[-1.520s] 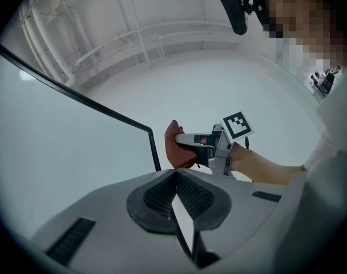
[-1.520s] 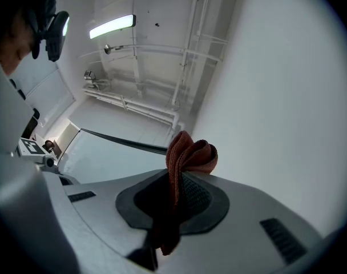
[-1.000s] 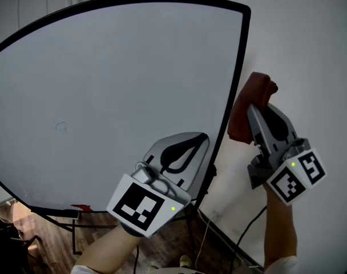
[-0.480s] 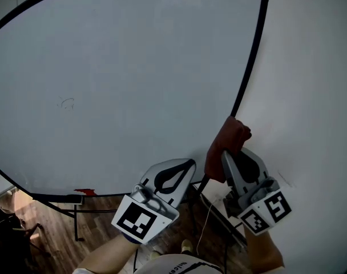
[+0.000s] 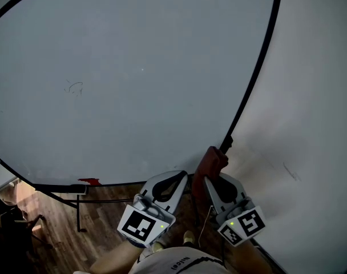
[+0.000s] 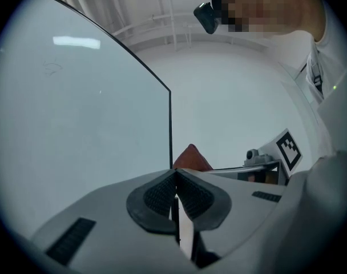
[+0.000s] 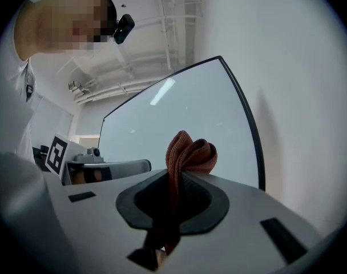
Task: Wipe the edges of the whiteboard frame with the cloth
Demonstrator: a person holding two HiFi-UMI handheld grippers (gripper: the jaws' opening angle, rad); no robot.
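Closest to you, your left gripper (image 5: 174, 182) hangs just below the whiteboard's bottom right corner. Its jaws are pressed together with nothing between them, so it takes no part in the wiping. Just beside it, your right gripper (image 5: 218, 188) is clamped on the rust-brown knitted cloth (image 5: 211, 161). The right gripper view shows a folded bunch of that cloth (image 7: 188, 152) standing up past the jaws, while the rest trails back between them.

In the head view, the bunch sits against the low end of the thin black whiteboard frame (image 5: 257, 77), where the right edge comes down toward the bottom right corner. It looks to be touching the frame or just beside it; I can't tell which.

Beyond it, the frame runs up the right edge to the top right corner. The pale grey board surface (image 5: 139, 50) spreads left, with a faint scribble (image 5: 75, 87) toward the left side. A small red item (image 5: 89, 181) sits on the bottom edge, well apart from the cloth.

As for progress, I judge you are at the foot of the right edge. The frame looks evenly black, so nothing shows which stretches are wiped. The bottom edge lies next to the cloth, and the top and left edges are far from it. I would count those as left to do.
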